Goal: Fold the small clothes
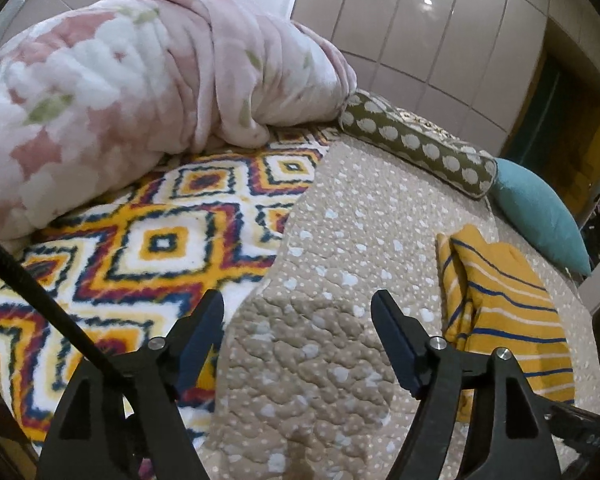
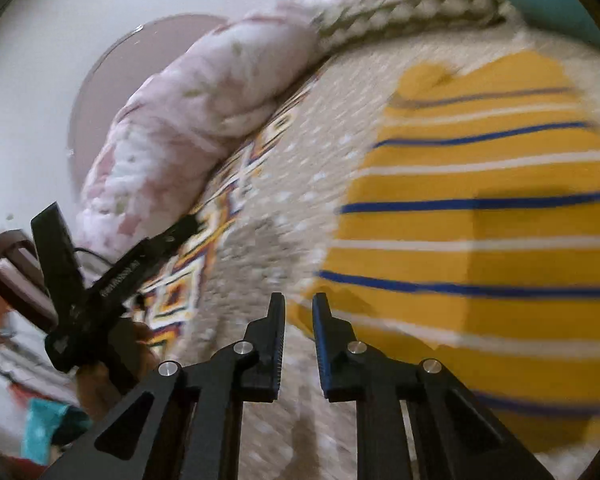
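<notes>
A bed covered by a beige quilted bedspread with pale dots [image 1: 340, 240] fills both views. On its left side lies a fleece blanket with orange, white and navy diamonds [image 1: 140, 248], and a bulky pink floral blanket roll [image 1: 120, 80] rests at the head. Beside that roll sit an olive bolster with white spots [image 1: 416, 144] and a teal cushion [image 1: 540, 216]. The folded yellow garment with blue and white stripes [image 2: 480, 220] lies on the bedspread, right of centre. The left gripper [image 1: 298, 312] hovers over the quilt, jaws spread wide and holding nothing. The right gripper [image 2: 299, 308], jaws narrowed to a slim gap, is empty at the garment's near-left edge; that view is blurred.
</notes>
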A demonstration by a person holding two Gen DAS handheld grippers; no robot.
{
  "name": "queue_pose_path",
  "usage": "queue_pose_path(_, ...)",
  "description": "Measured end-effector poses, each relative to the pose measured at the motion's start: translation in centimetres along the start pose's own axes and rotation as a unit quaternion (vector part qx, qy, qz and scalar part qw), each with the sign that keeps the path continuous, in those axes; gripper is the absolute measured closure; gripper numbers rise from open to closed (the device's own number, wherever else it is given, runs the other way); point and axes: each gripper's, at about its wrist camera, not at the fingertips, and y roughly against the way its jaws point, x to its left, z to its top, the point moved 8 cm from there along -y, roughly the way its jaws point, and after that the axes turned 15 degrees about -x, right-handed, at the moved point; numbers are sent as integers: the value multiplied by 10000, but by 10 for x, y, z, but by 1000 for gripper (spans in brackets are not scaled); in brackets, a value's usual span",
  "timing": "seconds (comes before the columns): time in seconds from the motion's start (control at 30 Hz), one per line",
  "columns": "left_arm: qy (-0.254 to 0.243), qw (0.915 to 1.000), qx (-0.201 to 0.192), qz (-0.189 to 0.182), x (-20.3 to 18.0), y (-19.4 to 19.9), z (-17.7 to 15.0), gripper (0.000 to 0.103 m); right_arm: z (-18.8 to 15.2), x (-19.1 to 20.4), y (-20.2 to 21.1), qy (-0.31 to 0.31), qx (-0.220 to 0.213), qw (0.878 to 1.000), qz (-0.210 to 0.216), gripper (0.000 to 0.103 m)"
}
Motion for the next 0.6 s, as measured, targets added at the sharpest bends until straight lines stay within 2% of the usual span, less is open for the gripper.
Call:
queue_pose_path(0.03,-26,10000,-62,3,0,2,1,27,-3,-12,13,18,-75,9996,-265,85)
queue_pose_path(0.1,-100,9994,-322,87,-1,10,4,26,-7,-32,33,-23,-159,9985,-531,85)
queue_pose_path(0.17,-138,9973,-705,139,-3,21,9,12,-14,-49,60,-100,-297,9966,-758,85)
queue_pose_path(0.23,-215,9942,-1039,192,-8,36,14,7,-17,-58,77,-178,-380,9948,-931,83)
queue_pose_path(0.37,-312,9879,-1485,328,-19,71,23,5,-30,-79,126,-49,-532,9882,-1435,78)
queue_pose_path(0.4,-455,9854,-1602,356,-26,85,24,4,-32,-82,135,5,-572,9863,-1544,76)
queue_pose_path(0.47,-751,9819,-1697,367,-38,105,25,3,-31,-87,155,92,-735,9816,-1761,66)
queue_pose_path(0.53,-1179,9725,-1943,500,-54,134,27,2,-29,-91,169,108,-906,9784,-1854,64)
queue_pose_path(0.6,-1404,9655,-2134,510,-71,159,31,0,-26,-96,182,48,-1053,9772,-1845,63)
